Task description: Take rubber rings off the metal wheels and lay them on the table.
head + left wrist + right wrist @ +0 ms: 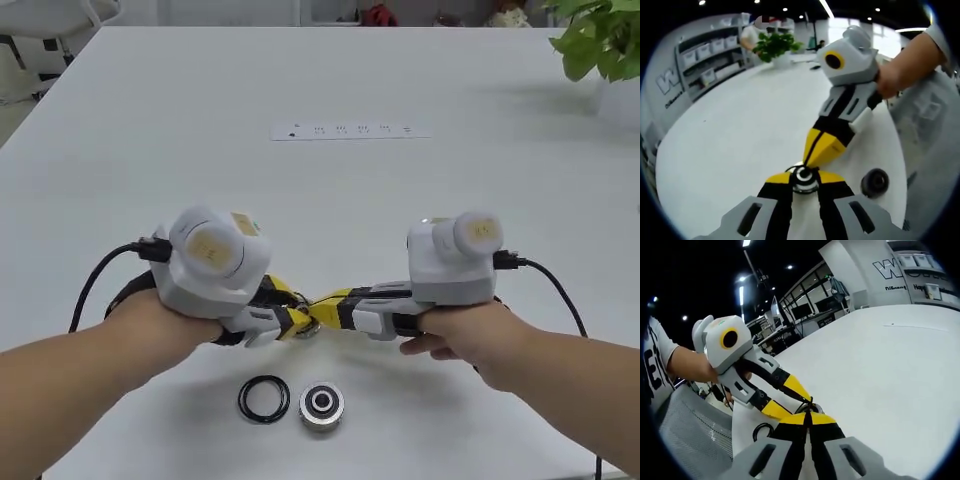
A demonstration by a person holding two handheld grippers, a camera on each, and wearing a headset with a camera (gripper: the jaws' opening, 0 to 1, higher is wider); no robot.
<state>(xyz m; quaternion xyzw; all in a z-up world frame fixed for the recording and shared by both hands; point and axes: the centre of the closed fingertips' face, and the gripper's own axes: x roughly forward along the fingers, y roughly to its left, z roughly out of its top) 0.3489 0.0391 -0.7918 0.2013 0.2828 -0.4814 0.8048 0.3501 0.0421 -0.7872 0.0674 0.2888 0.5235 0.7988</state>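
While left tongs [806, 177] clamp a wheel [805, 182], right tongs [810, 415] pinch its rubber ring [794, 168]

Two wheels [321, 407] [805, 179], one loose ring [264, 399]

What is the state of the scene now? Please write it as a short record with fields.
left gripper: jaws closed on a metal wheel, held above the table
right gripper: jaws closed at that wheel's rubber ring, seemingly pinching it
loose ring: black, lying flat on the table, near the person
second wheel: on the table beside the loose ring
table: white, with a power strip farther away
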